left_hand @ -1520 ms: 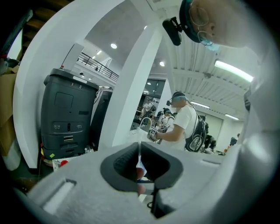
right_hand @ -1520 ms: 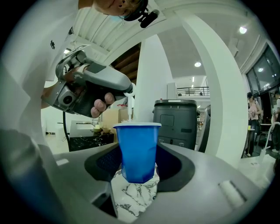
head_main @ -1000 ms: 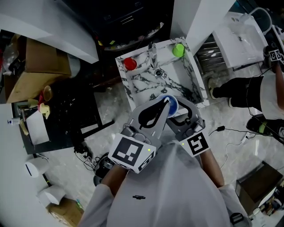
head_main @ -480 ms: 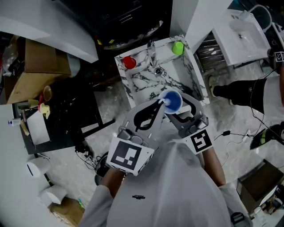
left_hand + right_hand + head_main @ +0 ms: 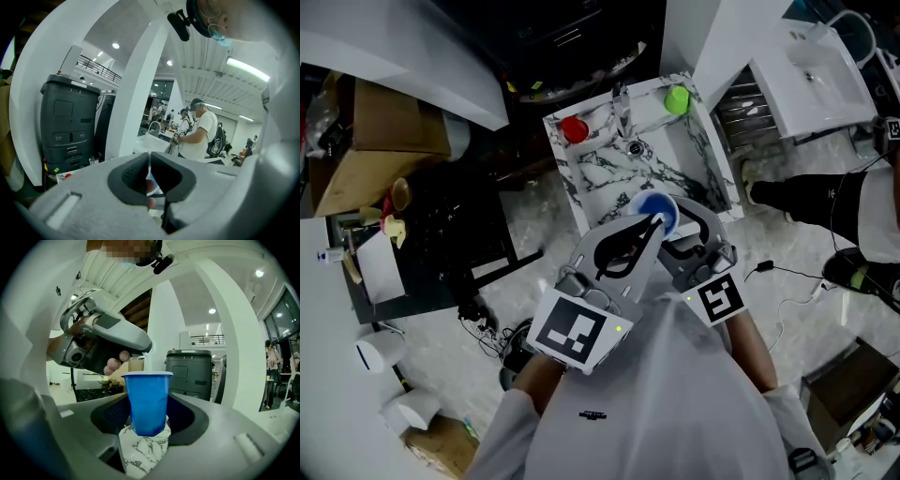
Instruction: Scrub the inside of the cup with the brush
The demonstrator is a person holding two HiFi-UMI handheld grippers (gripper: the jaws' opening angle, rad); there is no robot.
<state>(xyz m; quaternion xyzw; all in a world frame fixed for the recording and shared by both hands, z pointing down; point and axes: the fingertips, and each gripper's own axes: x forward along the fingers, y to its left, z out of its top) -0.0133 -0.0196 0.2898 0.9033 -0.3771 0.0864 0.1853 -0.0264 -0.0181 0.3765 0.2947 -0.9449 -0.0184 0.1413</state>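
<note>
A blue cup with a white rim stands upright between the jaws of my right gripper, which is shut on it. In the head view the cup is held above the front edge of a marble sink. My left gripper reaches in from the left, its tip at the cup's mouth. Its jaws are shut on a thin white brush handle; the brush head is hidden. My left gripper's body shows just behind the cup in the right gripper view.
In the marble sink stand a red cup, a green cup and a tap. A cardboard box and dark shelving are at the left. Another person stands at the right by a white basin. Cables lie on the floor.
The cup and both grippers have shifted slightly, first up and right, then back left. The left gripper's tip stays at the cup's mouth. Both grips are unchanged.
</note>
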